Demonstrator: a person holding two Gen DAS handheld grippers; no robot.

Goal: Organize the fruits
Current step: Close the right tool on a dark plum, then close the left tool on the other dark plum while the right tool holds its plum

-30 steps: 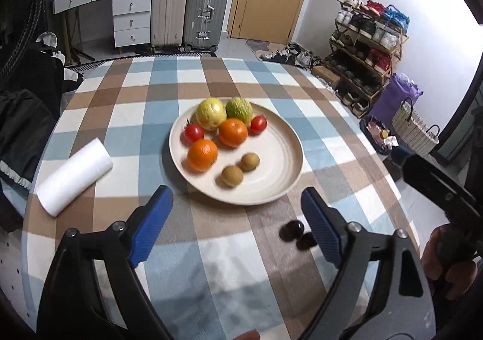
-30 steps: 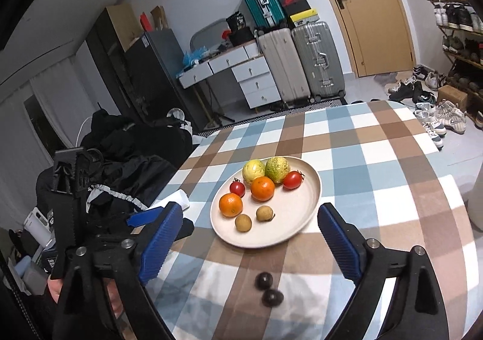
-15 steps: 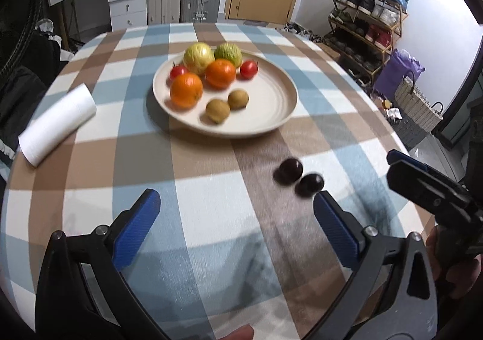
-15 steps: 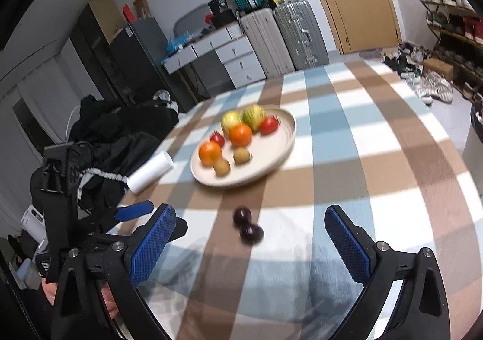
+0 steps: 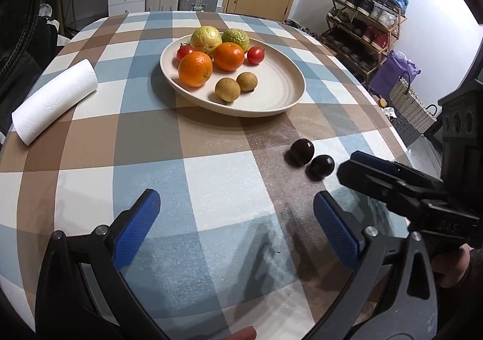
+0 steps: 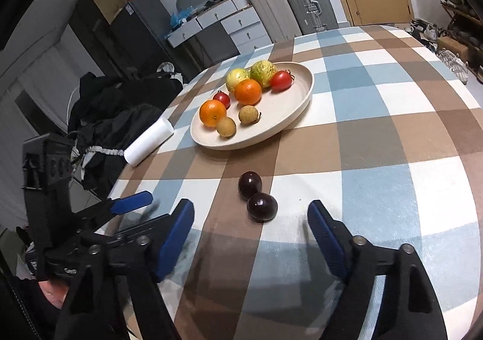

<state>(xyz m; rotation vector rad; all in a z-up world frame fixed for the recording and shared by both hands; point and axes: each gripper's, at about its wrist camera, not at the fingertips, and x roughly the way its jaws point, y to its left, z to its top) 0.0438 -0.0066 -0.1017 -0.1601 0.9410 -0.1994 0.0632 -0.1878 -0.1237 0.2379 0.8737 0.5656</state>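
Observation:
Two dark round fruits lie touching on the checked tablecloth, the farther one and the nearer one. Beyond them a beige plate holds two oranges, two tomatoes, two green-yellow fruits and two small brown ones. My right gripper is low over the cloth, its jaws closing. The nearer dark fruit sits just ahead of the gap, and the pads are off it. One of its fingers shows right beside that fruit. My left gripper stands wide open and empty, left of the dark fruits.
A white paper roll lies left of the plate near the table's edge. Dark clothes are piled beyond that edge. Suitcases, drawers and a shoe rack stand along the walls.
Both grippers have sunk toward the table, so the dark fruits are much closer. The right jaws have narrowed around the nearer dark fruit. The left jaws widened a little.

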